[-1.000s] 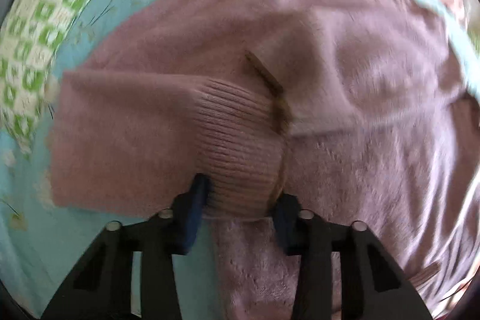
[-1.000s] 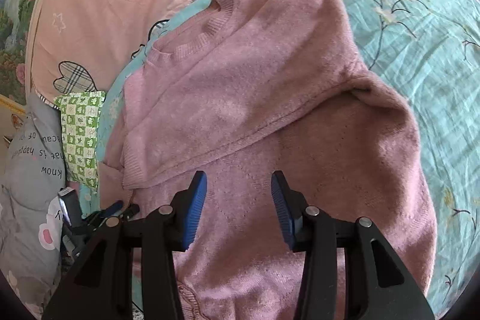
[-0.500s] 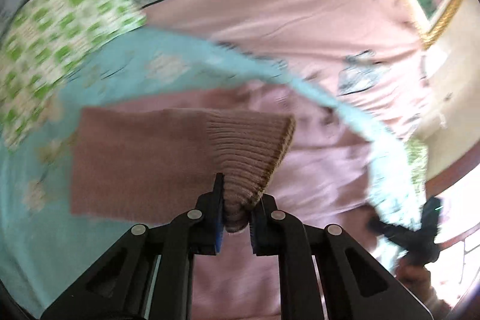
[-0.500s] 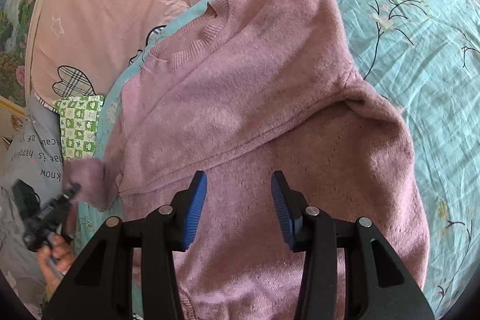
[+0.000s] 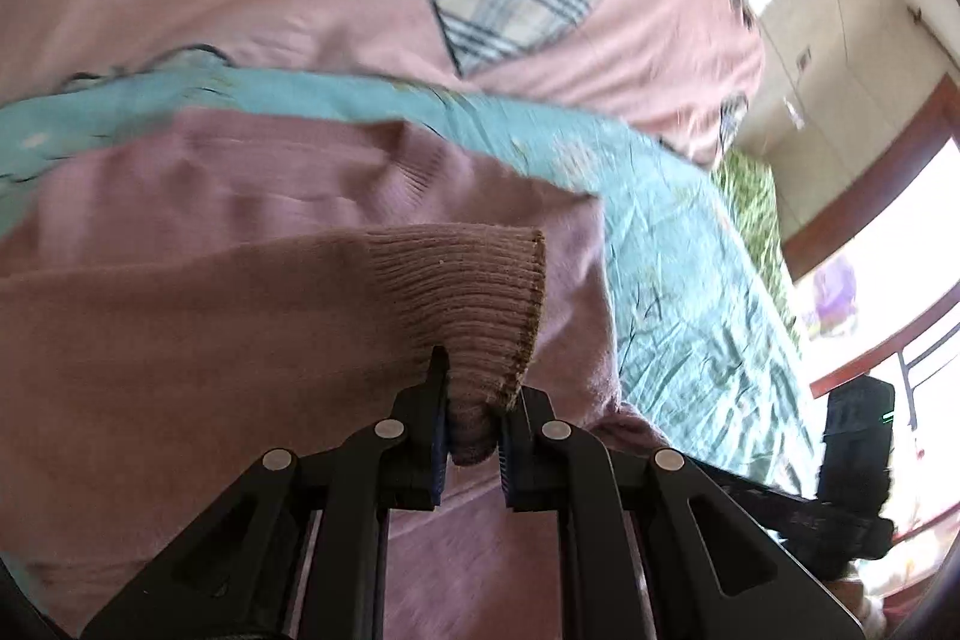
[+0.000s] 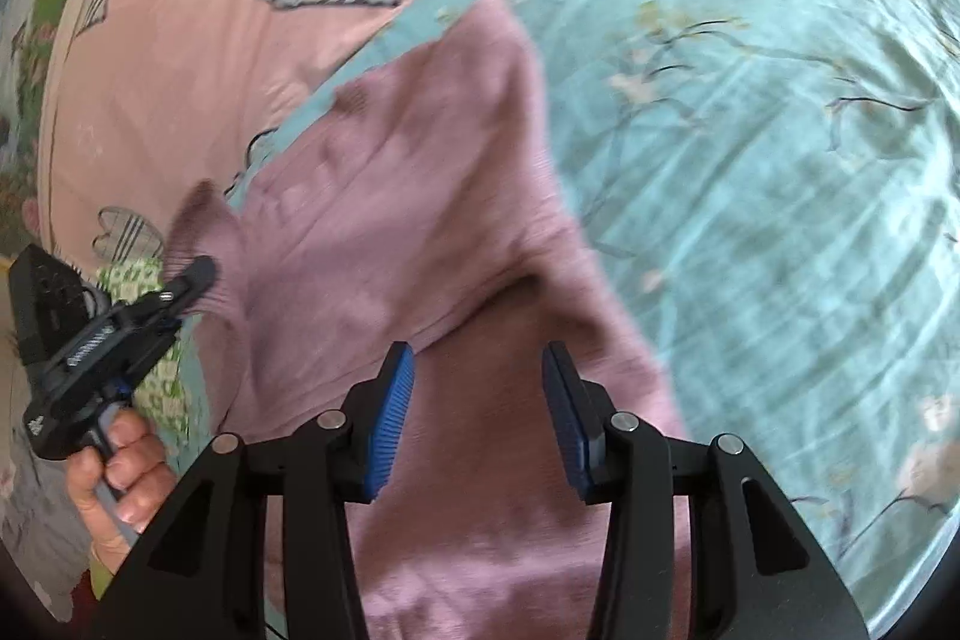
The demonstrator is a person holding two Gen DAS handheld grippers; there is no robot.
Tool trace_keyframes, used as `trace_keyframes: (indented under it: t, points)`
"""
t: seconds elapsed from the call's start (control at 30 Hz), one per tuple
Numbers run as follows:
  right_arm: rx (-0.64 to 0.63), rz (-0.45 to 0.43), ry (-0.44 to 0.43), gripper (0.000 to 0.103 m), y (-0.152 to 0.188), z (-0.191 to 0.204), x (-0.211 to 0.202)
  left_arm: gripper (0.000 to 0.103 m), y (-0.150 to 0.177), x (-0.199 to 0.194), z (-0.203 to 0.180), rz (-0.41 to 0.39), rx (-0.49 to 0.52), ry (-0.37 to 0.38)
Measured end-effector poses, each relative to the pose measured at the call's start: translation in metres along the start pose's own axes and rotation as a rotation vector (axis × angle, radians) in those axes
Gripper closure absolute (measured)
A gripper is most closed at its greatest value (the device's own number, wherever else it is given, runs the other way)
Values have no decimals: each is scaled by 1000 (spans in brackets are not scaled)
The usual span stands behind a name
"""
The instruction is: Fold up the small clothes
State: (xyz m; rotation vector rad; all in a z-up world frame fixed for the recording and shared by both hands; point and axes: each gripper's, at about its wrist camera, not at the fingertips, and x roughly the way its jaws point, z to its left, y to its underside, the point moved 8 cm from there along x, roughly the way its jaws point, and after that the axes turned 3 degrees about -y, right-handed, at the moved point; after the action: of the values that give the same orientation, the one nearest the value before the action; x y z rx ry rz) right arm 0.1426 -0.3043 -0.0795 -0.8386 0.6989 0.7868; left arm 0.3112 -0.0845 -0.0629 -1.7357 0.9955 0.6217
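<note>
A pink knitted sweater [image 6: 408,196] lies spread on the teal floral sheet [image 6: 750,112]; its right sleeve is folded across the chest. My left gripper [image 5: 471,418] is shut on the ribbed cuff [image 5: 474,292] of the left sleeve and holds it lifted above the sweater body [image 5: 252,172]. The left gripper also shows in the right wrist view [image 6: 201,274] at the left, with the cuff [image 6: 198,220] pinched in it. My right gripper [image 6: 477,400] is open and empty, hovering over the sweater's lower half.
A pink quilt with plaid hearts [image 6: 216,16] lies beyond the sweater. A green checked cloth [image 6: 135,280] sits at the bed's left edge. The right gripper's body [image 5: 852,460] shows at the right of the left wrist view, by a bright window [image 5: 888,244].
My left gripper closed on the sleeve cuff and lifted it, carrying it up and across over the sweater. The right gripper stayed open, moving closer to the sweater.
</note>
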Motion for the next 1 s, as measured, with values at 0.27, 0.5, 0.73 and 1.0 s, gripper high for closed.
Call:
trace_keyframes:
  t: [0.27,0.5,0.73,1.0]
  points:
    - [23,-18,17,57,-16,-13,1,66,34,56,2,135,51,-30]
    - [-60,12,-41,53,-21,31,28,48,62,-10,45,76,22,-93]
    - [-149,42,-26,42,-27,61,76,38,106,-91,161,1,-161,-366]
    - [-68,73,-34,66,-34,58,125,38,140,-106,259,28,-354,-503]
